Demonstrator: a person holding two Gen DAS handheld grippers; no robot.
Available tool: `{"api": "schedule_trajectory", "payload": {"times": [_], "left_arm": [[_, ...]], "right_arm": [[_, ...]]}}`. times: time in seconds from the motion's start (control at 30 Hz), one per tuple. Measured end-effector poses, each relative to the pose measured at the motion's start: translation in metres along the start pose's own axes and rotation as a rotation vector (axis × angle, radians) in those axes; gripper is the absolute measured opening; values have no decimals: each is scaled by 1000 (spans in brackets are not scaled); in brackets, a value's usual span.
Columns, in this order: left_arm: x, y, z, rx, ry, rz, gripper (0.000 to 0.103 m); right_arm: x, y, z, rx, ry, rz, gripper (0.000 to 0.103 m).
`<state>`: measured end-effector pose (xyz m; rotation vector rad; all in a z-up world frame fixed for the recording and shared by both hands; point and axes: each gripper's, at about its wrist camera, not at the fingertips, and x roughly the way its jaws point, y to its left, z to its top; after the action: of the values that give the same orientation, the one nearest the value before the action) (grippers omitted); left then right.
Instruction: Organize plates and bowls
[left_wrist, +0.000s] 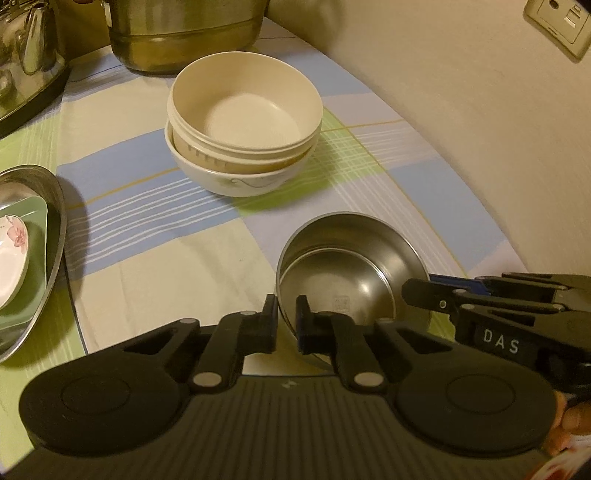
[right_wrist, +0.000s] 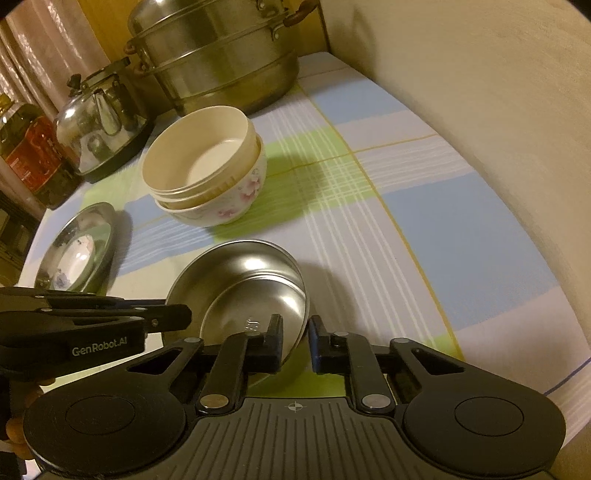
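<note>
**Steel bowls pinched from both sides**

Steel on steel up front: two nested steel bowls (left_wrist: 351, 273) sit on the checked tablecloth (left_wrist: 155, 236) (blue, green, cream w/ white stripes), nearest the cameras.

Left gripper (left_wrist: 287, 321): jaws drawn in on the near rim of the steel pair, one finger outside the wall, blue-padded finger inside. Clenched on the rim as far as the left wrist view shows.

Right gripper (right_wrist: 295, 338): same deal on the opp. side. Left finger inside the bowl, blue-padded finger outside, rim edge caught between; narrow gap shows by the blue pad, so pad contact there isn't 100% clear, but jaws are nearly closed on the rim. In the left wrist view this gripper comes in from the right edge, marked "DAS", tip at the bowl's right rim. Part of a hand (left_wrist: 569, 432) shows bottom right.

Farther back, centre of cloth: stack of cream bowls (left_wrist: 243, 122), two plain cream ones nested in a white bowl w/ floral print. Well apart from the steel pair.

Left edge: steel plate (left_wrist: 55, 229) holding a green square dish (left_wrist: 38, 229) and a white floral saucer (left_wrist: 14, 254) on top.

Back of table: big steel steamer pot (right_wrist: 218, 55), kettle (right_wrist: 99, 122) beside it on a dark base, oil bottles (right_wrist: 26, 155) at far left. Beige wall (left_wrist: 461, 110) on the right w/ a socket plate (left_wrist: 559, 26).
</note>
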<state>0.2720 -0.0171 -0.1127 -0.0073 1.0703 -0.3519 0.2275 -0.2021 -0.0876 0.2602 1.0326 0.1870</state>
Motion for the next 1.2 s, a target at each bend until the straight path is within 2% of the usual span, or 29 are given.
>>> {"api": "schedule_trajectory", "payload": {"times": [0.23, 0.6, 0.97, 1.2], "left_arm": [[-6, -1, -3, 5, -15, -1, 8], [-49, -3, 2, -6, -79, -7, 8], [-89, 3, 28, -18, -182, 13, 8], [-93, 9, 58, -30, -237, 40, 8]], "right_arm": [[-6, 2, -1, -5, -15, -6, 9], [-37, 15, 10, -11, -52, 23, 9], [-59, 36, 44, -65, -99, 48, 9], [-54, 43, 77, -88, -139, 71, 9]]}}
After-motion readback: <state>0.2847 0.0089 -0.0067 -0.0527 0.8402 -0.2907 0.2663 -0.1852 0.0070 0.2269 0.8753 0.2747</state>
